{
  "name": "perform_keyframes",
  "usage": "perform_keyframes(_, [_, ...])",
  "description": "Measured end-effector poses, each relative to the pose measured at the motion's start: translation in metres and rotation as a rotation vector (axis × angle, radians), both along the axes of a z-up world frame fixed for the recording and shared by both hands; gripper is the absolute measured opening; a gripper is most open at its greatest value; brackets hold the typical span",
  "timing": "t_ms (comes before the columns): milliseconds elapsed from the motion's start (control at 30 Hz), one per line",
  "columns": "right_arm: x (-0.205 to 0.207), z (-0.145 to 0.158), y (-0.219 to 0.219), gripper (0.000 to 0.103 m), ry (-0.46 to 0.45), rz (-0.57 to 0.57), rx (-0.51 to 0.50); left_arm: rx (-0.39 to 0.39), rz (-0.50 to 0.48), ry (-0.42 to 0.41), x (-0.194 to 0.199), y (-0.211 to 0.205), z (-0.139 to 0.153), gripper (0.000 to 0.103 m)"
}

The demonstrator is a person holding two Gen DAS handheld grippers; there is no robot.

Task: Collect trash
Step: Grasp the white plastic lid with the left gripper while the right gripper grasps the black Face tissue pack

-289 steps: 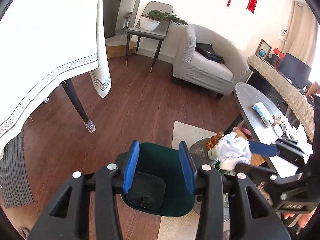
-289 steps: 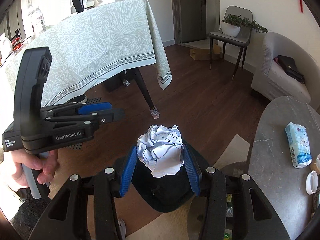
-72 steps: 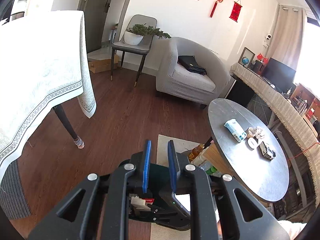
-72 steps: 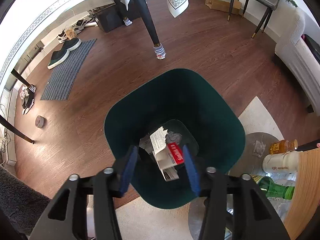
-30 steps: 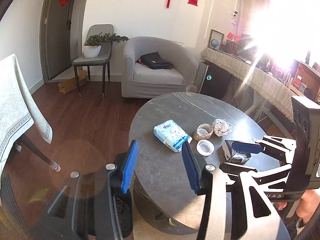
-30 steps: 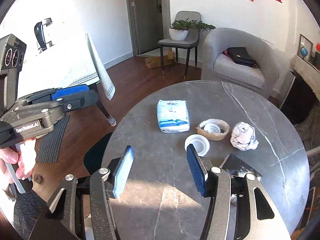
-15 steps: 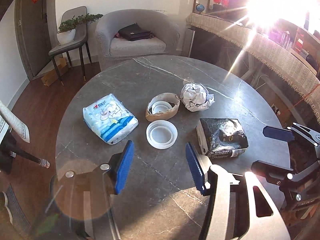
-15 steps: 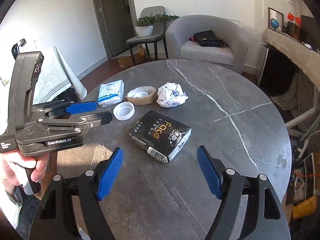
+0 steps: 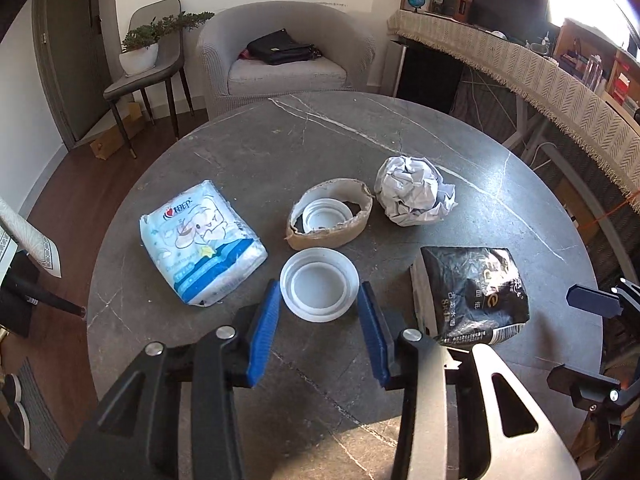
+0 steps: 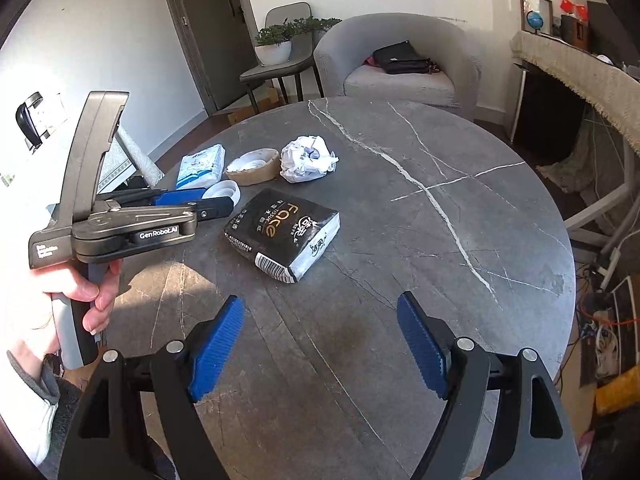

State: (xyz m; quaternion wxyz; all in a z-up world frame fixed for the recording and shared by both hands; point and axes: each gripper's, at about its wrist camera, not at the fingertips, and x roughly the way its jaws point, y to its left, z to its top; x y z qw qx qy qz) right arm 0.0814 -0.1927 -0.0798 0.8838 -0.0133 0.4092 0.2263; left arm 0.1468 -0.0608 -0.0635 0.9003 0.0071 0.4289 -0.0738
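On the round dark marble table [image 9: 304,136] lie a white plastic lid [image 9: 318,276], a torn cardboard ring [image 9: 352,228] with a smaller lid inside, a crumpled paper ball [image 9: 414,194], a black tissue pack [image 9: 470,292] and a blue-white tissue pack [image 9: 200,240]. My left gripper [image 9: 319,300] is low over the table. Its jaws are closing, and the white lid lies between the blue pads [image 9: 264,328], which sit right beside its rim. My right gripper [image 10: 320,306] stands wide open over bare table, with the black tissue pack [image 10: 282,232] just ahead of it.
A grey armchair [image 9: 288,72] with a black bag and a chair holding a potted plant [image 9: 140,48] stand behind the table. A fringed sideboard [image 9: 540,64] runs along the right. A hand [image 10: 80,300] holds the left gripper [image 10: 218,204].
Both grippers have come over the round table. The left one has dropped closer to the white lid and its jaws have narrowed around it. The right jaws have spread wider.
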Motion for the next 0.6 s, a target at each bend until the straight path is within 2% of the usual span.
perform_keyframes(200, [0.006,-0.005,0.014,0.080,0.011,-0.002,-0.013,0.004,-0.019,-0.009,-0.002,-0.001,0.000,0.041])
perform_keyframes(500, [0.019,-0.004,0.048,0.085,0.005,-0.019,0.011,-0.065,-0.011,-0.065,-0.025,0.025,0.022,0.041])
perform_keyframes(600, [0.027,-0.006,0.061,0.085,0.008,-0.047,-0.022,-0.081,-0.009,-0.077,-0.030,0.037,0.028,0.041])
